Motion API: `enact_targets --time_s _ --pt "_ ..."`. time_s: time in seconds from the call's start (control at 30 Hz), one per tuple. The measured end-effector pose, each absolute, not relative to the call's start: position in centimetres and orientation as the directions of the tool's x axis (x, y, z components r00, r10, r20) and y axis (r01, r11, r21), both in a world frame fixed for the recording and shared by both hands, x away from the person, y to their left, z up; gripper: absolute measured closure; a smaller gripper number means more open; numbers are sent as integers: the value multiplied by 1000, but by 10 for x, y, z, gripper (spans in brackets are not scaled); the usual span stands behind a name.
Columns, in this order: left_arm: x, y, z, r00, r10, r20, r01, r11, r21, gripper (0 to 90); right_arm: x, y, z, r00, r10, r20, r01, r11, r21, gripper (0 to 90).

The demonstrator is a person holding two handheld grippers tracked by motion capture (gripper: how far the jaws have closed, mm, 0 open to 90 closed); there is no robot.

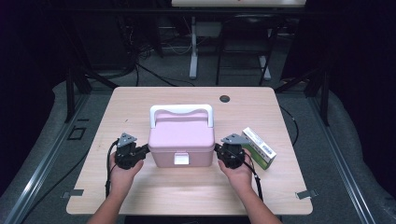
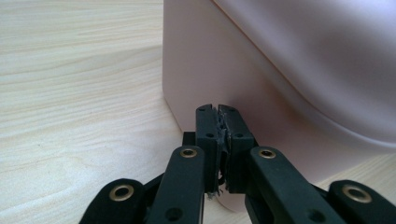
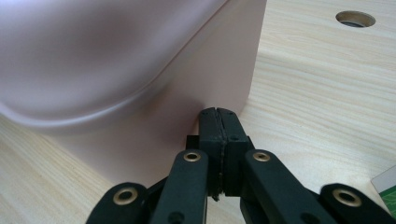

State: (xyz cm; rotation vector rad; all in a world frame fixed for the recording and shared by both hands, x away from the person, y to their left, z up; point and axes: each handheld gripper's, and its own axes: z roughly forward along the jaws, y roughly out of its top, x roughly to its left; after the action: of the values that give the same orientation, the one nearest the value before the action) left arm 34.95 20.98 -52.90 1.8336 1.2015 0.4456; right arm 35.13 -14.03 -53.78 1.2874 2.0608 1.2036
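Note:
A pink lidded box with a white handle and a white front latch stands in the middle of the light wooden table. My left gripper is shut and empty, its tips against the box's left side wall. My right gripper is shut too, with nothing in it, tips against the box's right side wall. In the left gripper view the jaws meet just short of the pink wall. In the right gripper view the closed jaws touch the wall low down.
A green and white carton lies on the table just right of my right hand, its corner at the edge of the right gripper view. A round cable hole sits in the table behind the box. Desk legs and cables stand beyond.

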Motion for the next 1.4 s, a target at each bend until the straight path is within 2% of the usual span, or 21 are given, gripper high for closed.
enact_targets --time_s 0.87,1.4 --pt "325 209 -531 503 840 -203 561 -139 816 900 319 -147 -536 -504 862 53 502 243 830 900" --pt "304 205 -531 521 829 -202 560 -154 814 900 294 -152 -539 -489 869 83 510 207 835 900"
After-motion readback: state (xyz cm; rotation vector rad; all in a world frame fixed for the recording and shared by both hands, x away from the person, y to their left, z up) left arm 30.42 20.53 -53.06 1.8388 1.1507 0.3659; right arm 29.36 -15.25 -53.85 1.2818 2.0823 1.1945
